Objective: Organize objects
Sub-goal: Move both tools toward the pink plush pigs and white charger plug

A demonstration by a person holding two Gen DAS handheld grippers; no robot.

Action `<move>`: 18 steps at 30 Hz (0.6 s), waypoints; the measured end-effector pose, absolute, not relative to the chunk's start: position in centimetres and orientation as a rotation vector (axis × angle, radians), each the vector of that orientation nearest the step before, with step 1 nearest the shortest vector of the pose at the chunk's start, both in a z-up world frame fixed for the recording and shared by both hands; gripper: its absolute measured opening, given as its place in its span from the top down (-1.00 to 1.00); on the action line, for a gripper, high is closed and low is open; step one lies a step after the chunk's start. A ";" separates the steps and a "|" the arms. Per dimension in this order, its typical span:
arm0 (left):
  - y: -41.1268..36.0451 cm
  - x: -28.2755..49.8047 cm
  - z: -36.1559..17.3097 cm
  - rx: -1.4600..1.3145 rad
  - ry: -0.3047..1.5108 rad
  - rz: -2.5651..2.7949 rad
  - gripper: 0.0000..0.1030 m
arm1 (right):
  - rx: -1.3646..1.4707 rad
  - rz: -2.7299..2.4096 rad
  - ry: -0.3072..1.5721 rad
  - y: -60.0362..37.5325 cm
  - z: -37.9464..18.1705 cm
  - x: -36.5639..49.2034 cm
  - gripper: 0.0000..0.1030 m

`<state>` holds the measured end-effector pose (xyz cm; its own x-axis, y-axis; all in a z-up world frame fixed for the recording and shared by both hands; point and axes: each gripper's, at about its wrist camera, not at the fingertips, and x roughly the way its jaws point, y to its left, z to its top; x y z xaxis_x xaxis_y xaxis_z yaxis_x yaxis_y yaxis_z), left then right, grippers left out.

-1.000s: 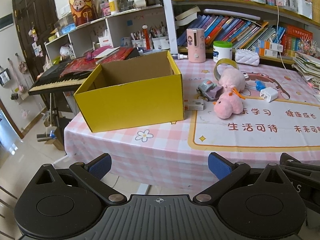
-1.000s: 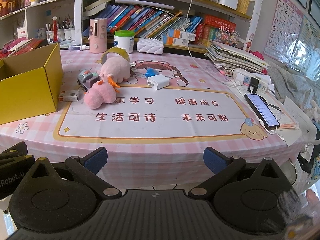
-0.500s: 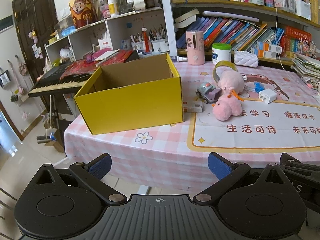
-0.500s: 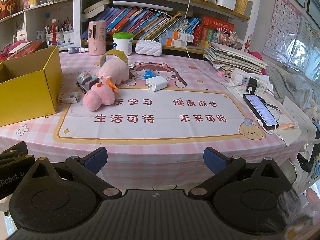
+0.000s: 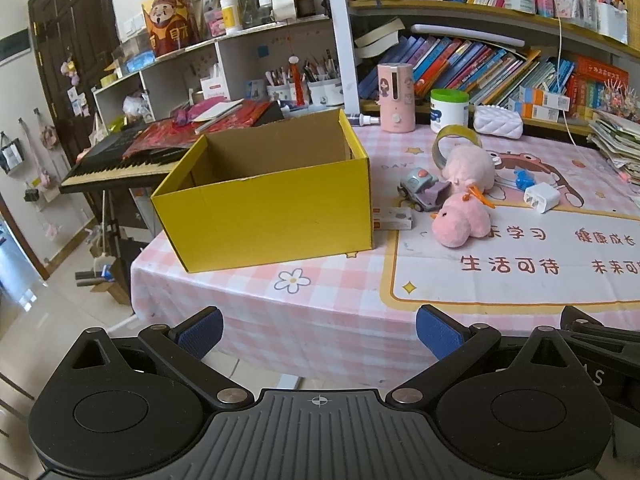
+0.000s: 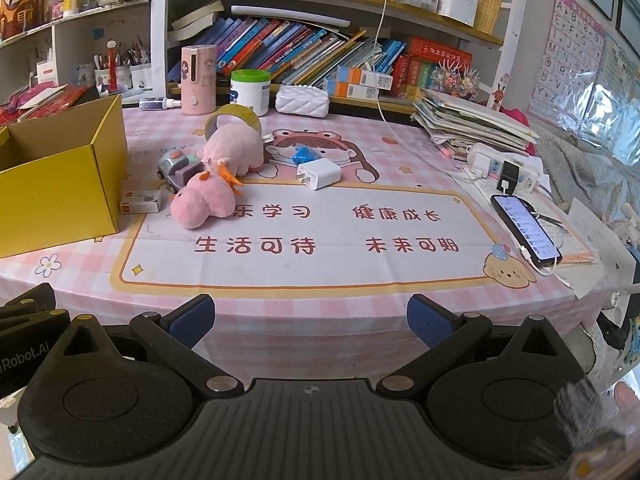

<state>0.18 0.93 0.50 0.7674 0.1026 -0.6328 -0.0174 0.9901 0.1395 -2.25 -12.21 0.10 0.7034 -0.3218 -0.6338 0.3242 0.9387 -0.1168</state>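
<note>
- Bench (image 6: 320, 300) with pink check cloth carries everything; both my tools sit off its near edge, nothing reached yet.
- Yellow cardboard box (image 5: 264, 208) on the bench's left side, open top, no contents visible from here. I read it as the drop target.
- Clutter sits just right of the box: two pink plush toys (image 6: 208, 200), one behind the other, with a tape roll (image 6: 234, 118) behind them.
- Smaller: grey toy car (image 6: 176, 168) touching the front plush, white charger plug (image 6: 319, 174), blue bit (image 6: 304, 156), small flat carton (image 6: 142, 202) right by the box wall.
- Left tool (image 5: 318, 332) wide, empty. Right tool (image 6: 310, 318) wide, empty.
- My plan: front plush first, nearest and soft; come down over its body, close mid-bulk, lift clear of the car before swinging to the box.
</note>
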 end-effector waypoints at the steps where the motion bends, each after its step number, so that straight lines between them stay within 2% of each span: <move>1: 0.9 0.3 0.5 0.128 0.694 0.067 -1.00 | 0.004 -0.358 0.705 -12.2 0.1 -2.1 -1.00; 18: -1.0 2.9 -0.1 0.128 0.719 0.074 -1.00 | 0.001 -0.346 0.729 -13.9 -0.4 0.7 -1.00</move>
<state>2.88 -0.97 -0.10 0.7504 0.1115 -0.6515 -0.0232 0.9895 0.1426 0.75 -13.93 -0.45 0.6915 -0.3092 -0.6528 0.3103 0.9433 -0.1182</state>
